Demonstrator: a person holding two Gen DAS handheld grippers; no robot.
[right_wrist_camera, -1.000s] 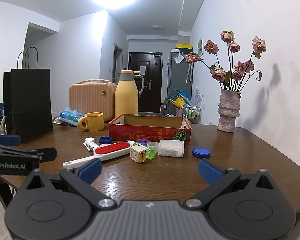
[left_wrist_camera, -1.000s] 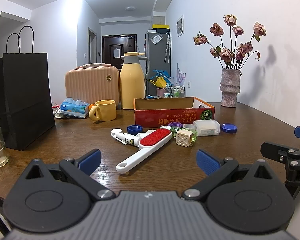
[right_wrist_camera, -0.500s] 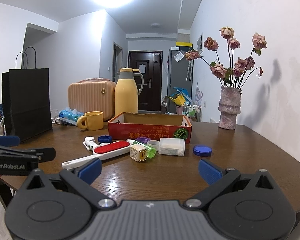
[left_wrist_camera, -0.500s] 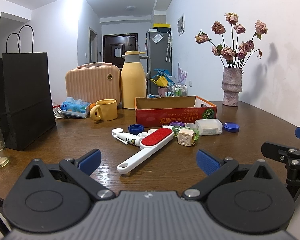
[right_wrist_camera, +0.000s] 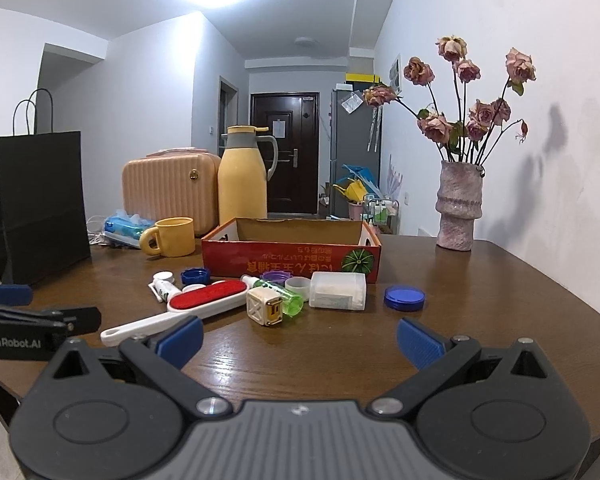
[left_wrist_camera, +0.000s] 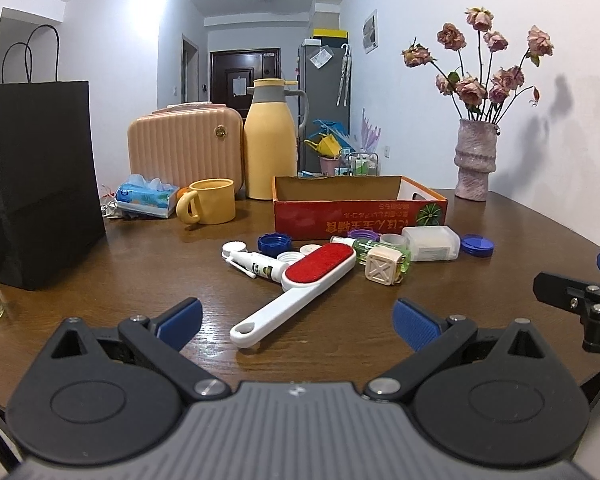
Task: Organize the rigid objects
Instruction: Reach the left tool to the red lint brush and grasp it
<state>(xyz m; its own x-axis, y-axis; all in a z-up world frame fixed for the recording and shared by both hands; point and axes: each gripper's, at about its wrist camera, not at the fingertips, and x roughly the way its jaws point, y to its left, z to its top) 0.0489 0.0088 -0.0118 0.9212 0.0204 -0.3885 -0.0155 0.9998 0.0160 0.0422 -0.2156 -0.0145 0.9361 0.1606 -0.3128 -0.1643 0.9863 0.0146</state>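
Right now both tongs hang low at the near edge of the table [left_wrist_camera: 520, 216] and hold nothing. Going from left to right, the left gripper [left_wrist_camera: 296, 318] comes first, with its blue tips spread wide apart. The brush [left_wrist_camera: 296, 286] lies just ahead of it, between the tips and a little to the left. The long way of the brush runs on a slant. Its white handle end points back toward the left gripper, and its red head points away and to the right, toward the box [left_wrist_camera: 360, 208]. The red head sits in the pile, touching or very close to the white tube [left_wrist_camera: 260, 266] and the caps. Next in the pile come the cube [left_wrist_camera: 382, 268], the green bottle [left_wrist_camera: 380, 250] and the white tub [left_wrist_camera: 432, 243], all just in front of the box. The blue lid [left_wrist_camera: 477, 245] lies alone, a bit apart on the right. Last comes the right gripper [right_wrist_camera: 298, 342], also spread wide. The brush handle lies off to its left, so I think the left gripper is the nearer one for the brush. The right one looks better set for the cube or the blue lid. The box looks empty from here, so the tidying has hardly begun.
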